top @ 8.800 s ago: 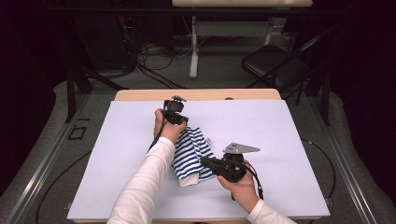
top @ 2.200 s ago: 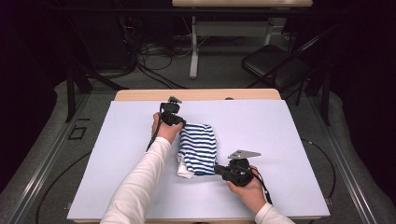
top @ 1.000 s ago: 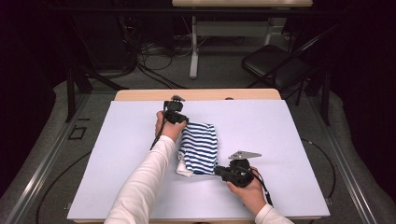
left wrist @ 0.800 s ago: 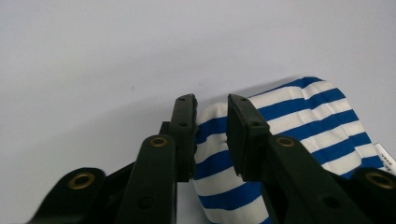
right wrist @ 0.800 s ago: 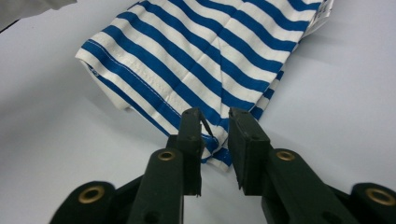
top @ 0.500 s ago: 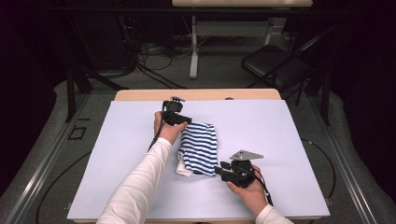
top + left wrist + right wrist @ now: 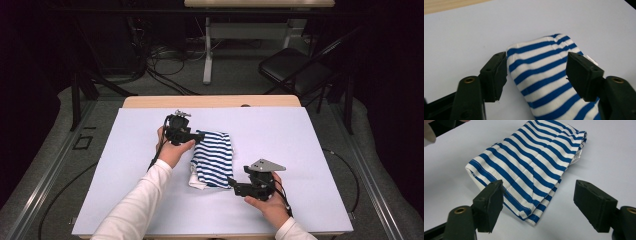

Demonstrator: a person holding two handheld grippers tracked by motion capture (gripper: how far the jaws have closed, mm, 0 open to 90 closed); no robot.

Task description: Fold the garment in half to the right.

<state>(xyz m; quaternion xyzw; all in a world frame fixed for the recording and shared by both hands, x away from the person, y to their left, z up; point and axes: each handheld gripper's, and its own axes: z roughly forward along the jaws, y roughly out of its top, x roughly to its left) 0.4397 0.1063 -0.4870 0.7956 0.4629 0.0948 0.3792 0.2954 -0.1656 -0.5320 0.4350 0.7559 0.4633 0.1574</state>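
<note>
While the folded blue-and-white striped shirt (image 7: 214,157) lies flat on the worktop (image 7: 300,150) between the two hands, the left gripper (image 7: 199,136) sits at its far corner, jaws spread wide, the cloth just ahead and between them. The shirt's long axis runs from that gripper toward the right gripper (image 7: 232,184), which waits open just off the near hemmed corner, apparently not touching it.

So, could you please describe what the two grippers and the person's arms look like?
Both grippers are black with two blocky jaws and brass-coloured rivets at the jaw bases. The right gripper carries a grey three-cornered plate on top. A black cable trails from the left gripper. The person wears white long sleeves.
</note>
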